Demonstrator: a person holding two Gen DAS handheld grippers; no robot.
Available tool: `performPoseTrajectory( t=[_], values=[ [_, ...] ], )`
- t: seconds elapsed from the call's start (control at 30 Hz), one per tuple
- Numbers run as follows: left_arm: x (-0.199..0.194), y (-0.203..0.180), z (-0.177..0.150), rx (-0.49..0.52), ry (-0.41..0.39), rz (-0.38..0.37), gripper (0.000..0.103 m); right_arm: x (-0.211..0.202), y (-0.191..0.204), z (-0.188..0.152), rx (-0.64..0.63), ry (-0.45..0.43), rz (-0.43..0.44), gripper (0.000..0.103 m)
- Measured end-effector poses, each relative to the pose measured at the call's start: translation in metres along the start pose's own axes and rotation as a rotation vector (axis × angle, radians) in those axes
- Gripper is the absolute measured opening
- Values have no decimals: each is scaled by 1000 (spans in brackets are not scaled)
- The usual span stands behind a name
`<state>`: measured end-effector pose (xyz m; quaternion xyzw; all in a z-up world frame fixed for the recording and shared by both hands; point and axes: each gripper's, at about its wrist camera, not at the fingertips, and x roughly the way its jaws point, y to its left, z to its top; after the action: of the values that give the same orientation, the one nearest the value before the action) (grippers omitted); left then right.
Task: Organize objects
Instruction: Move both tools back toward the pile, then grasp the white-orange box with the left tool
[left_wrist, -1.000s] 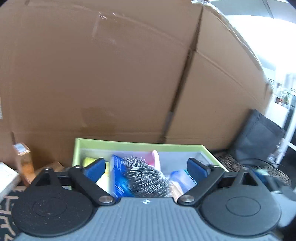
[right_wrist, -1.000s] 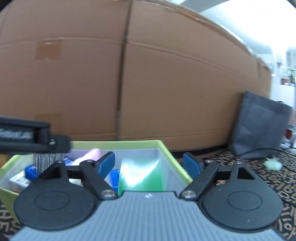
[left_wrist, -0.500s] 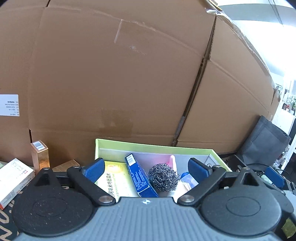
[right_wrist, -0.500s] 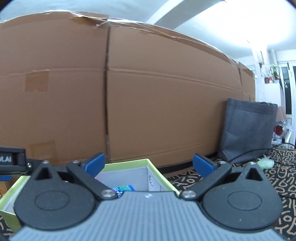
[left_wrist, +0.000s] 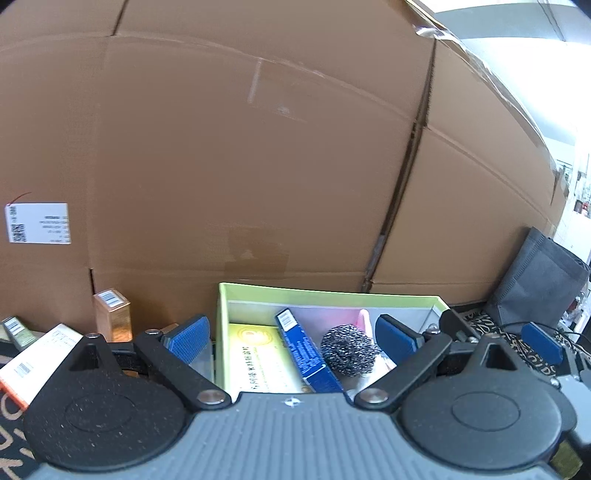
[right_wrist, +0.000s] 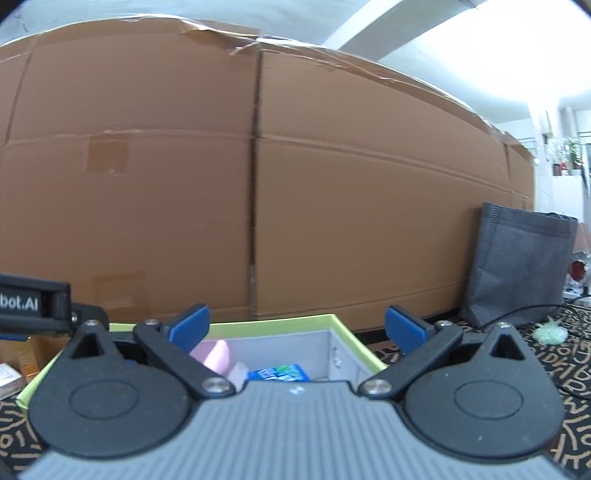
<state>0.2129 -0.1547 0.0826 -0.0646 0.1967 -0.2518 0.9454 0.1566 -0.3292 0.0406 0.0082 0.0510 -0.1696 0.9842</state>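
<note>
Steel wool (left_wrist: 349, 354) sat in the green box (left_wrist: 332, 293) beside a blue carton (left_wrist: 306, 356), dropped a second ago. My left gripper (left_wrist: 291, 334) stood wide and empty; my right gripper's (right_wrist: 297, 326) jaws had just opened fully, empty. Small boxes (left_wrist: 110, 314) outside looked next.

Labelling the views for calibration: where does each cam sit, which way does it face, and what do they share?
Left wrist: on the left gripper, jaws open, aimed slightly down into the green box holding a steel scourer; the right gripper shows at the right edge.
Right wrist: on the right gripper, jaws open and empty, nearly level over the same box; the left gripper shows at the left.
Shared: green box, cardboard wall, grey bag.
</note>
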Motion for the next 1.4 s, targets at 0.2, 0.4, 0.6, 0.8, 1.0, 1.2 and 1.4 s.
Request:
performPoseTrajectory(
  t=[0.2, 0.4, 0.6, 0.8, 1.0, 1.2, 1.4],
  values=[
    [-22, 15, 0, -6, -38, 68, 99, -5, 16, -1, -56, -14, 51, 103],
    [-40, 61, 0, -51, -46, 179, 99, -14, 26, -1, -60, -36, 112, 103],
    [-39, 122, -20, -56, 6, 323, 99, -25, 45, -4, -66, -46, 281, 103],
    [-27, 161, -32, -59, 54, 314, 99, -37, 70, -12, -126, -46, 437, 103],
    [-6, 165, -40, 9, 114, 267, 99, -43, 88, -17, -192, -42, 496, 103],
    [10, 178, -47, -10, 182, 336, 99, -46, 96, -19, -200, -35, 539, 103],
    [-5, 203, -49, -139, 152, 296, 81, -49, 100, -21, -191, -23, 577, 103]
  ],
)
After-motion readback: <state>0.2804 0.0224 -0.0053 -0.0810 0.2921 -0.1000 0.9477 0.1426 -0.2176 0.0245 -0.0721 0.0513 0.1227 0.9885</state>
